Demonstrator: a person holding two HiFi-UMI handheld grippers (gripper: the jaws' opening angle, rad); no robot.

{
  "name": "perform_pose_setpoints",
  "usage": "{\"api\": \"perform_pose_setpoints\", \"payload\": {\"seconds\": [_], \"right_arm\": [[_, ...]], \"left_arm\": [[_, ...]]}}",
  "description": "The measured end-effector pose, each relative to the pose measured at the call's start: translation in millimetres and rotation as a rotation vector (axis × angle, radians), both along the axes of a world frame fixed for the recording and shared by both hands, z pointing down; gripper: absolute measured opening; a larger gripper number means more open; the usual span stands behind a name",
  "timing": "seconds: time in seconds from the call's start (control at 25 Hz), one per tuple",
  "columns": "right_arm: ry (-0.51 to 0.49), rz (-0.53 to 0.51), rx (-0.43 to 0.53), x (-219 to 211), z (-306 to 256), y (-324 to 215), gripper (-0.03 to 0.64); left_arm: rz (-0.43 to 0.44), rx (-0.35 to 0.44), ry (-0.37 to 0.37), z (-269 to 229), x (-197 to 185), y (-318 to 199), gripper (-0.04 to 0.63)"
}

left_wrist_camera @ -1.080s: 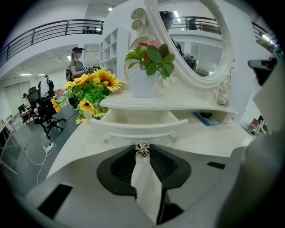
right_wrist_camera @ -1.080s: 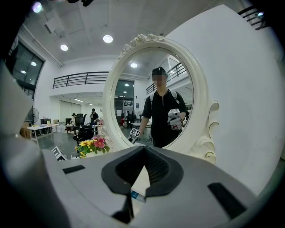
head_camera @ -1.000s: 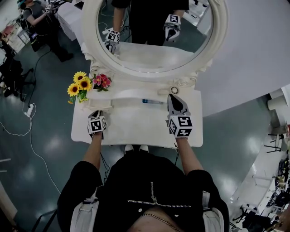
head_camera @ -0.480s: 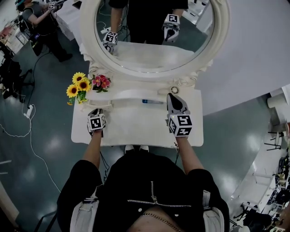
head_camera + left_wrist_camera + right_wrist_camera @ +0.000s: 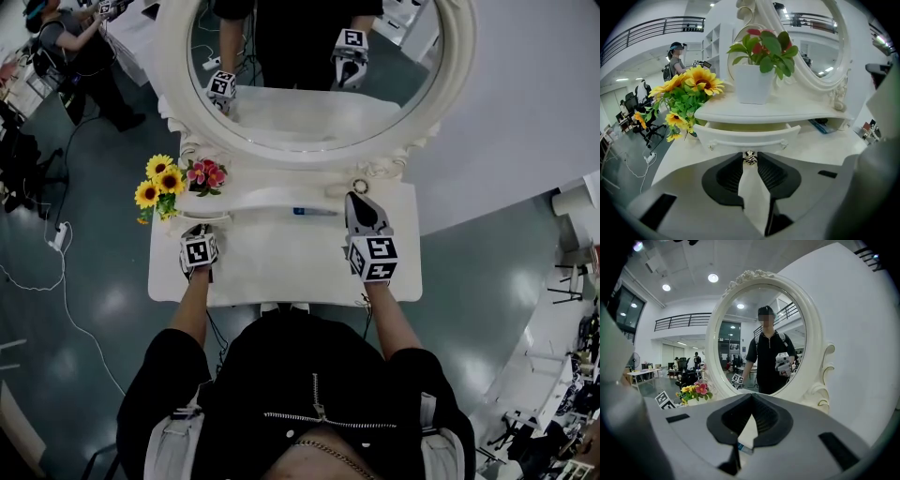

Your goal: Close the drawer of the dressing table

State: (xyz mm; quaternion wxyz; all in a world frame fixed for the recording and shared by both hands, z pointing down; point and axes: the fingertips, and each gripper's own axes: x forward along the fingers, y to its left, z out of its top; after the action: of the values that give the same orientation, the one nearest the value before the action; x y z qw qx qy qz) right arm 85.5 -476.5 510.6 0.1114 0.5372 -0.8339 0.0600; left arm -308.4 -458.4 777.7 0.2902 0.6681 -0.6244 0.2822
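1. The left gripper (image 5: 750, 162) is clamping the small round metal knob (image 5: 749, 157) between its jaw tips, with the jaws partly apart.
2. The knob is sitting on the curved white drawer (image 5: 746, 137), which is standing slightly open under the raised white shelf (image 5: 787, 112) at the back-left corner of the white dressing table (image 5: 281, 267).
3. The right gripper (image 5: 751, 398) is pointing at the oval mirror (image 5: 759, 333) near the tabletop's right edge, with its jaw tips together and gripping nothing.
4. 1 white pot of red flowers (image 5: 752, 84) is standing on the shelf.

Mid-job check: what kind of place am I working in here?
Probably an open lab or office hall, not a bedroom: the white dressing table with oval mirror stands on a glossy grey floor, with black office chairs and a railed upper gallery behind.
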Motion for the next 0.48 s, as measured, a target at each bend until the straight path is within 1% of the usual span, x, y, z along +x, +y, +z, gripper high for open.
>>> {"api": "perform_pose_setpoints", "payload": {"seconds": [0.48], "right_arm": [[-0.005,0.021,-0.009,6.2,5.4,-4.2,0.006]], "left_arm": [[0.016,-0.019,-0.003,2.1,-2.2,-18.9,0.110]]}}
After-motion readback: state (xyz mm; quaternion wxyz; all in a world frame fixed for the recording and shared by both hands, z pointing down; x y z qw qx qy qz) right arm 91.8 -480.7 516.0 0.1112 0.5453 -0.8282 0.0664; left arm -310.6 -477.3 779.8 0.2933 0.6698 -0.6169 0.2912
